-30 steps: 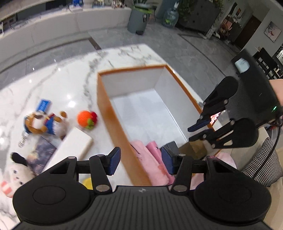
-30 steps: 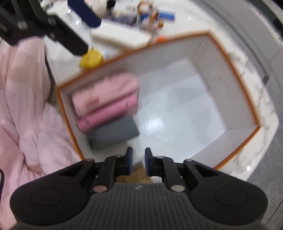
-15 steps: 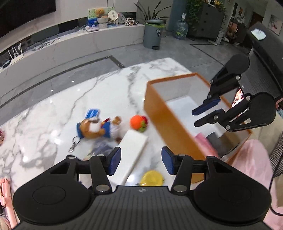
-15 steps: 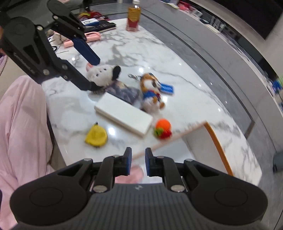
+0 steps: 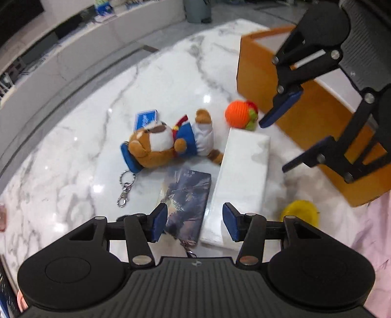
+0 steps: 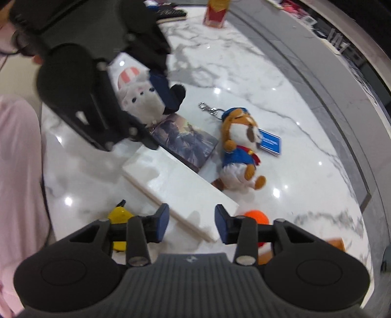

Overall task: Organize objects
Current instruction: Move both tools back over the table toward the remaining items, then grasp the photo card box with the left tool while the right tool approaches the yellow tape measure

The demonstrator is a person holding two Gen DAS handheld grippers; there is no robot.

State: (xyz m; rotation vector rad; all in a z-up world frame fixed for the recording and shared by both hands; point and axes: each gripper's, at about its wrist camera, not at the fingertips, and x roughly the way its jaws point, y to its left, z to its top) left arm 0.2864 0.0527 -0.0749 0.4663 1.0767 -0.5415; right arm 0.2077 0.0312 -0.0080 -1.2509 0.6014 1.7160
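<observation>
Both grippers hovered over a white marble table (image 5: pixel 73 156) strewn with small things. The left gripper (image 5: pixel 194 221) had its blue-padded jaws spread wide and held nothing; between them lay the near end of a dark illustrated card (image 5: pixel 185 198) and, just to its right, a long white box (image 5: pixel 242 181) lying flat. At about eleven o'clock from the card sprawled a brown plush bear keychain (image 5: pixel 168 144) in a blue outfit, its metal clasp (image 5: pixel 124 193) trailing toward seven o'clock and a small blue tag (image 5: pixel 146 118) just beyond its head. An orange knitted ball (image 5: pixel 238 115) with red and green trim sat at the far end of the white box, close to the wall of an orange storage box (image 5: pixel 259 80) at two o'clock. A yellow soft toy (image 5: pixel 299 212) lay at four o'clock, near the storage box's closest corner. The right gripper (image 6: pixel 191 226) was likewise wide open and empty, poised over the end of the white box, with the yellow toy at its nine o'clock and the orange ball at its three o'clock. In the right wrist view, a white plush toy (image 6: pixel 141 102) with a pink-striped cap (partly hidden behind the left gripper) rested at eleven o'clock, touching the card. A red bottle (image 6: pixel 216 12) stood at the far table edge.
</observation>
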